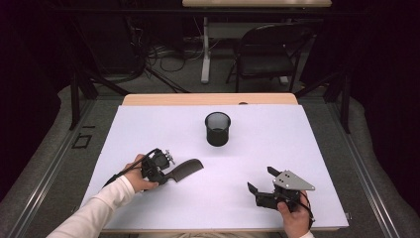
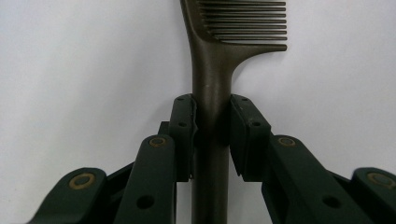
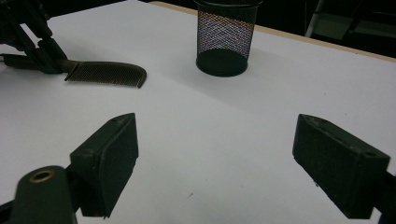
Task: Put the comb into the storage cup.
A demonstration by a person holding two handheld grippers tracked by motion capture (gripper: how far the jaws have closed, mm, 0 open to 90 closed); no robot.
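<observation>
A dark brown comb [image 1: 185,170] lies left of centre; a black mesh cup [image 1: 218,128], finely cross-hatched, stands upper centre; the sheet [image 1: 257,153] is white over a tan table edge [image 1: 208,99]; the right gripper [image 1: 261,180] is black with a grey plate.

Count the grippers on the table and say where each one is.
2. The left gripper is near the left, shut on the comb; the right gripper is near the right, open.

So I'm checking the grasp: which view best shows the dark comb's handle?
The left gripper view: the dark plastic comb sits pinched at its handle, close up. The high view shows it small; the right gripper view shows mostly teeth.
</observation>
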